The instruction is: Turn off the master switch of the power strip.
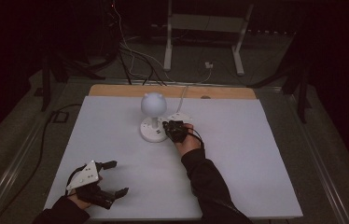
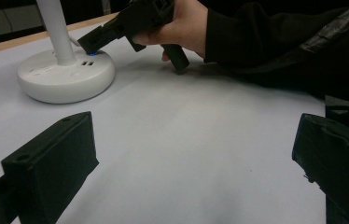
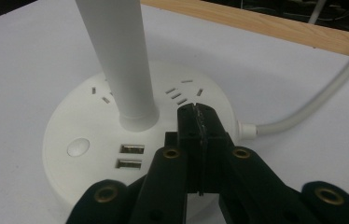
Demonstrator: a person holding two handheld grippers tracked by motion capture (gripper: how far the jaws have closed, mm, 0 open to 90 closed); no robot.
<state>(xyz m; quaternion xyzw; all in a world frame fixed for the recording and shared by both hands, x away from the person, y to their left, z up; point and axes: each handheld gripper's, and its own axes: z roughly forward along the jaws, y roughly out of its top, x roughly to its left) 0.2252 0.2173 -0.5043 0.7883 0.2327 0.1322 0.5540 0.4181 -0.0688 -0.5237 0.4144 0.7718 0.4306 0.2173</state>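
A white desk lamp with a globe head (image 1: 153, 103) stands mid-table on a round base (image 1: 152, 133) that carries socket slots, two USB ports (image 3: 130, 157) and a round button (image 3: 78, 147). My right gripper (image 1: 169, 126) is shut with nothing between its jaws, and its tips (image 3: 196, 116) rest over the base (image 3: 84, 163) just right of the pole (image 3: 121, 60). The left gripper view shows that gripper (image 2: 95, 42) touching the base (image 2: 65, 74). My left gripper (image 1: 119, 177) lies open at the table's front left, jaws wide apart (image 2: 193, 154) and holding nothing.
The lamp's white cable (image 3: 303, 107) runs off the base toward the back right. A white plug block (image 1: 181, 116) lies behind my right gripper. A wooden strip (image 1: 116, 90) edges the white tabletop (image 1: 238, 154) at the back. Cables (image 1: 135, 60) and a white frame (image 1: 203, 28) stand on the floor beyond.
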